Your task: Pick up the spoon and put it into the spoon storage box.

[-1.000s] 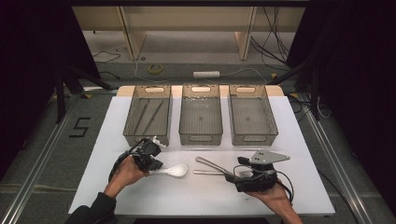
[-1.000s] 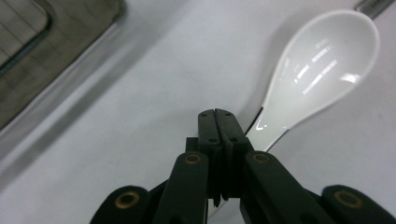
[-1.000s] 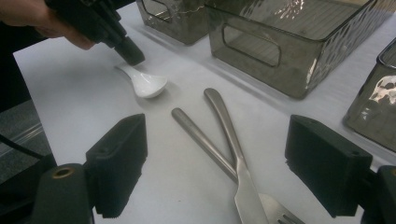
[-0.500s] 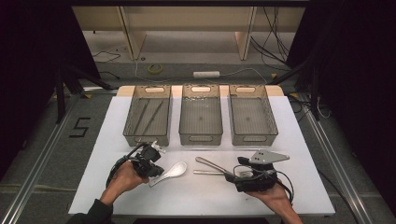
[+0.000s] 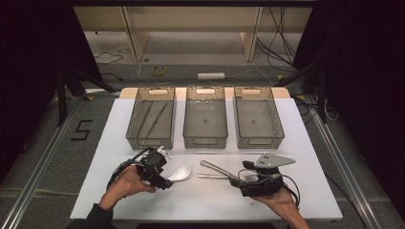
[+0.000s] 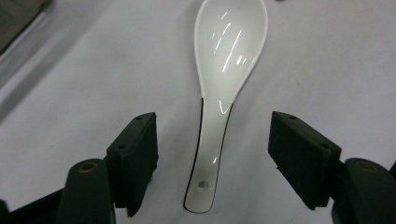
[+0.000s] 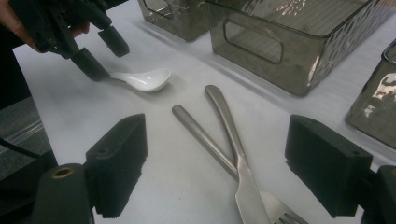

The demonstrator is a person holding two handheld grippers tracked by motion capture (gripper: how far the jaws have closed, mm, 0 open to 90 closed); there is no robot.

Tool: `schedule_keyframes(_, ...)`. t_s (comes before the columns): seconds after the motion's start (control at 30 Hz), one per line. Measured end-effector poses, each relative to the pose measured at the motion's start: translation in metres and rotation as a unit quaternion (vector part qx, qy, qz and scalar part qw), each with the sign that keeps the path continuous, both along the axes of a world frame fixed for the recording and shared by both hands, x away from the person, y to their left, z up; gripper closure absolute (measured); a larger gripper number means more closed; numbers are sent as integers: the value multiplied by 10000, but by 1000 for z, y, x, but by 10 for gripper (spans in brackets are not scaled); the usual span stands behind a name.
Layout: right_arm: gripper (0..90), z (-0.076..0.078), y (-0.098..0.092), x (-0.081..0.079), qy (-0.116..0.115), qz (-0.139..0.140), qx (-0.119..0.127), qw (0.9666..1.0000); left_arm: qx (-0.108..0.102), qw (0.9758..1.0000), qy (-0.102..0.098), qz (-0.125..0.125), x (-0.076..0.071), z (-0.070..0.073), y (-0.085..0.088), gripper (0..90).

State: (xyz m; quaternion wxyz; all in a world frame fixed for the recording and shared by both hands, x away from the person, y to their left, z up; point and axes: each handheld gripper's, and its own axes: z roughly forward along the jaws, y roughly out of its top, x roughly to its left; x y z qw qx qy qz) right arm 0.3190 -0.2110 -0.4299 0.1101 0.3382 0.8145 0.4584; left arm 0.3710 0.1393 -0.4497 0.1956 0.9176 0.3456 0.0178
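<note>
Now both grippers' fingers (image 6: pixel 135 158) spread: white spoon (image 6: pixel 224 79) unclamped, perhaps two utensils (image 7: pixel 224 140) opposite.

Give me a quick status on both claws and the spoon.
Left claw just opened, astride white spoon, no grip. Right claw open over two crossed metal utensils. Nothing blocking.

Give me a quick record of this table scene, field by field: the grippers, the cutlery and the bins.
left gripper: open, jaws have just been opening, astride the spoon handle, not pressing on it
white spoon: lying flat on the white table
right gripper: open, over the metal cutlery, not gripping
fork and second metal utensil: crossed on the table
bins: three in a row; left bin holds long thin utensils
</note>
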Motion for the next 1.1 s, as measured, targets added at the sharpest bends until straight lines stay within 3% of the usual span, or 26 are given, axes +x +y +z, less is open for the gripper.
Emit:
schedule_keyframes(0.07,220,0,0,0,5,9,-4,10000,95,9999,-32,-10,0,-3,-1,317)
schedule_keyframes(0.33,220,0,0,0,13,13,-10,10000,329,9993,-43,-190,-2,-7,-5,547)
schedule_keyframes(0.67,220,0,1,0,6,23,-17,10000,551,9977,-33,-382,-3,-13,-10,671)
schedule_keyframes(0.97,221,0,1,0,17,12,-37,10000,569,9972,-140,-458,-5,-13,-11,748)
schedule_keyframes(1.1,222,0,1,0,19,14,-37,10000,483,9977,-152,-440,-4,-13,-9,753)
